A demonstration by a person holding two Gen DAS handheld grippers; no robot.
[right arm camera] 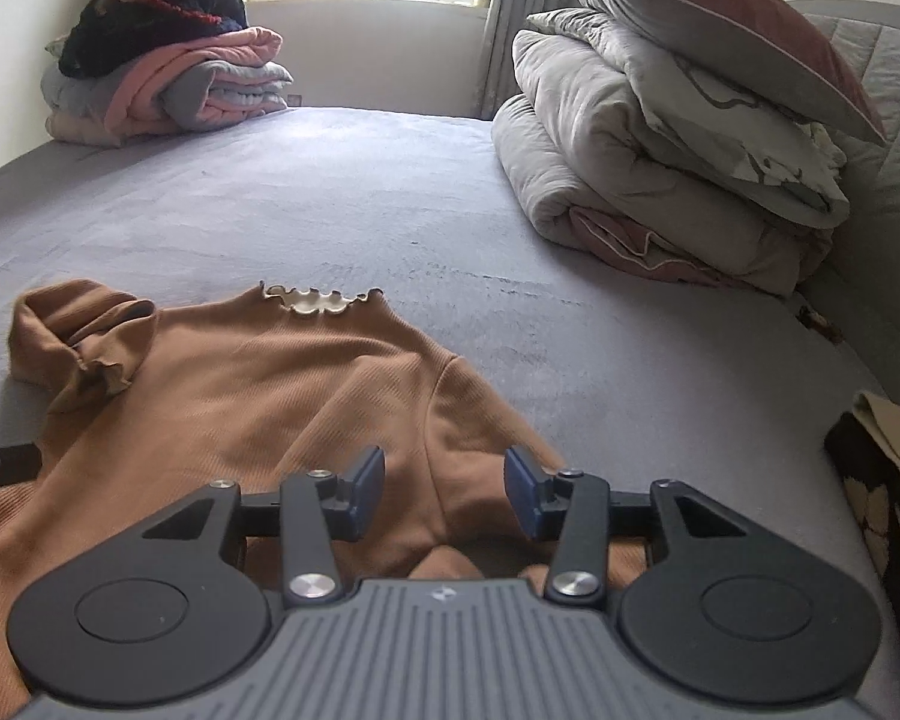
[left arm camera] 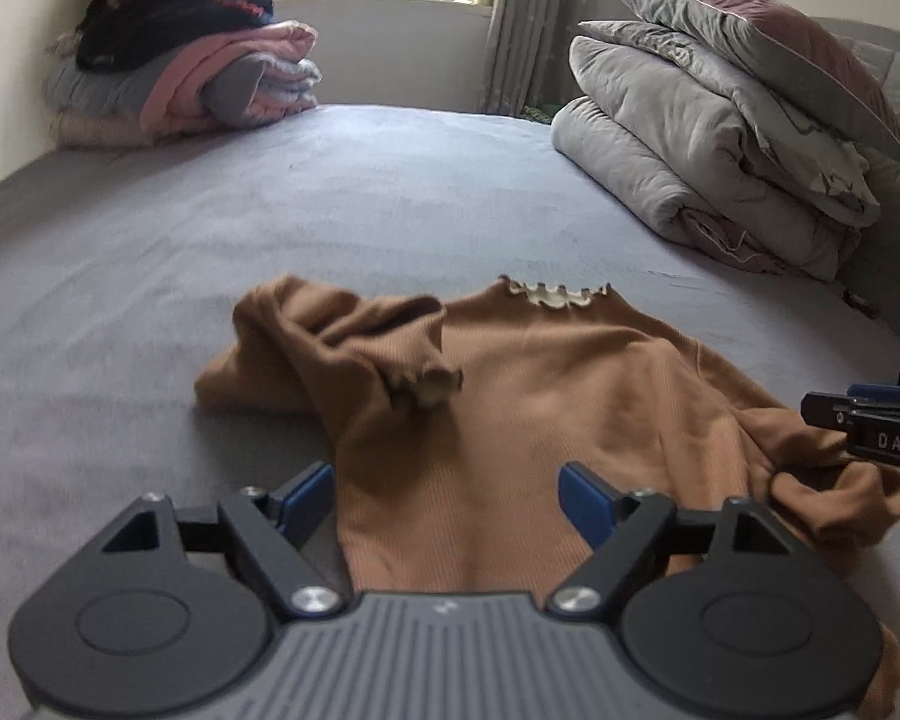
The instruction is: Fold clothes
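A brown ribbed top (left arm camera: pixel 546 396) lies spread on the grey bed (left arm camera: pixel 330 210), directly ahead of both tools, one sleeve (left arm camera: pixel 354 348) folded over its chest. The left gripper (left arm camera: pixel 447 495) hangs wide open above its hem, holding nothing. The right gripper (right arm camera: pixel 444 489), also open and empty, hovers over the other sleeve.

The brown top's (left arm camera: pixel 540 396) hem hides behind the left tool (left arm camera: pixel 447 501) — folded sleeve cuff (left arm camera: pixel 432 387) blurred.
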